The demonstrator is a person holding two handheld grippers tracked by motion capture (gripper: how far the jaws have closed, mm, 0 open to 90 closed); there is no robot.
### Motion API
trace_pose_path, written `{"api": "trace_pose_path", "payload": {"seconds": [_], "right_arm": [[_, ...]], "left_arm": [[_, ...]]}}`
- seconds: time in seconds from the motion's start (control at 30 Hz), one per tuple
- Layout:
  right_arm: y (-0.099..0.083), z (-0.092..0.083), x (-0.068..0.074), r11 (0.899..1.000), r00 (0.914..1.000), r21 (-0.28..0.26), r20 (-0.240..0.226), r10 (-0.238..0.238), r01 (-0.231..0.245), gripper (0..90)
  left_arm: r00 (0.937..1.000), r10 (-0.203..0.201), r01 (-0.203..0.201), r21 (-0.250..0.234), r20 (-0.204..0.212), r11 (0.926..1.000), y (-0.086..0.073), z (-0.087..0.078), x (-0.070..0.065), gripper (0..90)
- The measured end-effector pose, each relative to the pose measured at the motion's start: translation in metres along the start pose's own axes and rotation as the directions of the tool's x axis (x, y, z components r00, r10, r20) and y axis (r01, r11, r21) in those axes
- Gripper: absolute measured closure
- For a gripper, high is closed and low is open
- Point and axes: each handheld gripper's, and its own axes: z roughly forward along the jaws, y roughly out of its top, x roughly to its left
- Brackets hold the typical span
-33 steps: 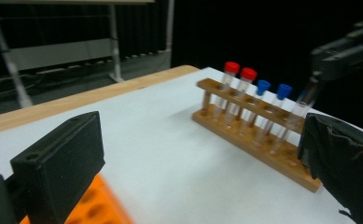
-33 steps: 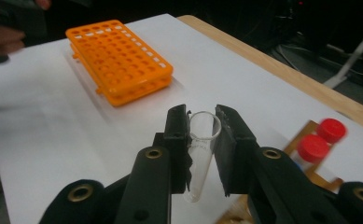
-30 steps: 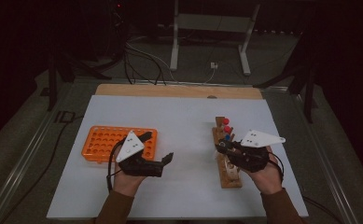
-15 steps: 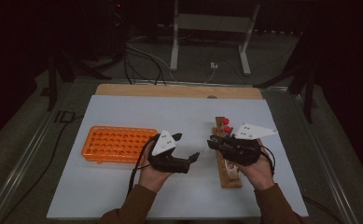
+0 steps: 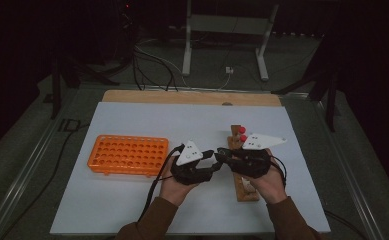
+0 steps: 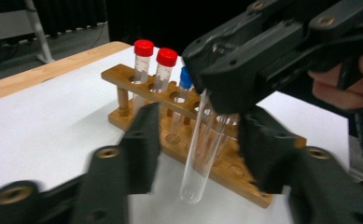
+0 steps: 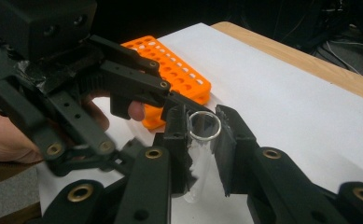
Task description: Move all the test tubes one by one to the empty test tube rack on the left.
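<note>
My right gripper (image 7: 203, 140) is shut on a clear, uncapped test tube (image 7: 203, 126) just below its rim. The tube (image 6: 198, 158) hangs tilted above the white table, in front of a wooden rack (image 6: 123, 74). My left gripper (image 6: 200, 121) faces it with a jaw on either side of the tube. Those jaws have just been closing, but gaps remain and the pads do not touch the glass. In the high view the left gripper (image 5: 213, 160) and the right gripper (image 5: 223, 153) meet tip to tip beside the wooden rack (image 5: 245, 190).
The wooden rack holds two red-capped tubes (image 6: 144, 49) and a blue-capped one (image 6: 185, 77). An orange rack (image 5: 127, 155) with several empty holes lies at the left. A wooden board (image 5: 192, 97) edges the far side of the white table (image 5: 147, 120).
My left hand has moved right, away from the orange rack, up to the right gripper, and its jaws have narrowed around the tube. My right hand has shifted slightly left.
</note>
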Motion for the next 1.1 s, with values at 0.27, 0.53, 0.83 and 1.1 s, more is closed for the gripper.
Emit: {"api": "trace_pose_path", "payload": {"seconds": [0.27,0.53,0.83,1.1], "right_arm": [[-0.001,0.003,0.0,1.0,0.9998,0.002,-0.013,0.014,-0.014,76.0],[-0.006,-0.005,0.0,0.999,0.9998,-0.045,-0.013,0.015,-0.015,54.8],[-0.023,-0.025,-0.01,0.994,0.9925,-0.1,0.103,0.065,-0.055,12.5],[-0.041,-0.042,-0.02,0.993,0.9752,-0.107,0.212,0.065,-0.043,0.8]], "left_arm": [[0.9991,0.039,-0.04,0.02,0.018,0.999,-0.001,0.001,-0.002,74.9],[0.9988,0.049,-0.049,0.025,-0.004,0.9985,-0.003,-0.001,-0.002,76.5],[0.9991,0.02,-0.019,0.006,-0.038,0.9998,-0.004,-0.011,0.008,76.4],[0.9971,-0.008,0.006,-0.025,-0.076,0.9997,-0.008,-0.027,0.016,76.4]]}}
